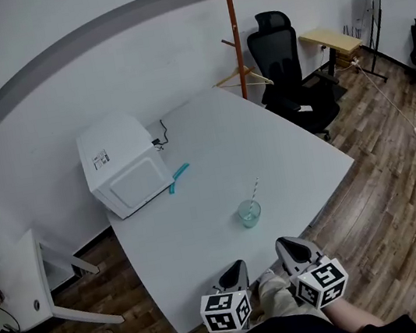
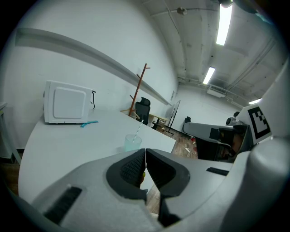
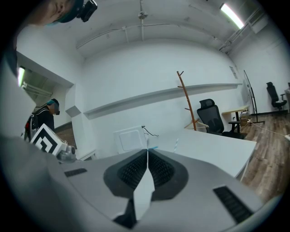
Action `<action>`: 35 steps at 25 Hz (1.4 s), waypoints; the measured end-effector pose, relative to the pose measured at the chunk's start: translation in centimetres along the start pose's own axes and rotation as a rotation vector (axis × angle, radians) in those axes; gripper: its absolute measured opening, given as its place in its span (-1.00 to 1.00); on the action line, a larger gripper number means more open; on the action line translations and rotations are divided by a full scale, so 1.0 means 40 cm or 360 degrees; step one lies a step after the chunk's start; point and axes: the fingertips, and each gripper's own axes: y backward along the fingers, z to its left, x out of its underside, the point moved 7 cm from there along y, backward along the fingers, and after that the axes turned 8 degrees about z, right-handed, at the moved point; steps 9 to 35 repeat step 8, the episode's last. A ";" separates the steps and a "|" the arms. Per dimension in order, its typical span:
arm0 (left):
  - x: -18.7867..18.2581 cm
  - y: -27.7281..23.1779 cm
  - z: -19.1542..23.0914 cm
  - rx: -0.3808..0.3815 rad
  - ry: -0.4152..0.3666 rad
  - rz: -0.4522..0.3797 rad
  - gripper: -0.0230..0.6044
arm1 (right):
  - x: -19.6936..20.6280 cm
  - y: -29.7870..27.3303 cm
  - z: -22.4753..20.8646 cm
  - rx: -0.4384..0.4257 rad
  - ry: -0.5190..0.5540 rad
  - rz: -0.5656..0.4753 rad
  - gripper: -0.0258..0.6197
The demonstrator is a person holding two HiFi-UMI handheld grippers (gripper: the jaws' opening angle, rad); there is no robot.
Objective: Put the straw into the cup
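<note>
The white table (image 1: 212, 145) was viewed steeply downward from high above its near edge in the head view, and from low at that edge, across its top, in both gripper views. The microwave (image 1: 125, 164) and straw (image 1: 255, 189) were shared by all.

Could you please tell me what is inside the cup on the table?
A striped straw stands tilted in the pale green cup, its top above the rim. Its lower end is veiled by the cup wall; any liquid cannot be made out.
</note>
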 end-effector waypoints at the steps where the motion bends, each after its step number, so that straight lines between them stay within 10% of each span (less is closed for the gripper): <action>1: 0.000 -0.001 0.000 0.0002 0.0001 0.0001 -0.87 | 0.001 0.000 -0.003 0.0009 0.0014 -0.0002 -0.82; 35: 0.005 -0.012 0.004 0.0022 0.0002 0.0013 -0.87 | 0.006 -0.008 -0.002 -0.0001 0.0022 0.0006 -0.82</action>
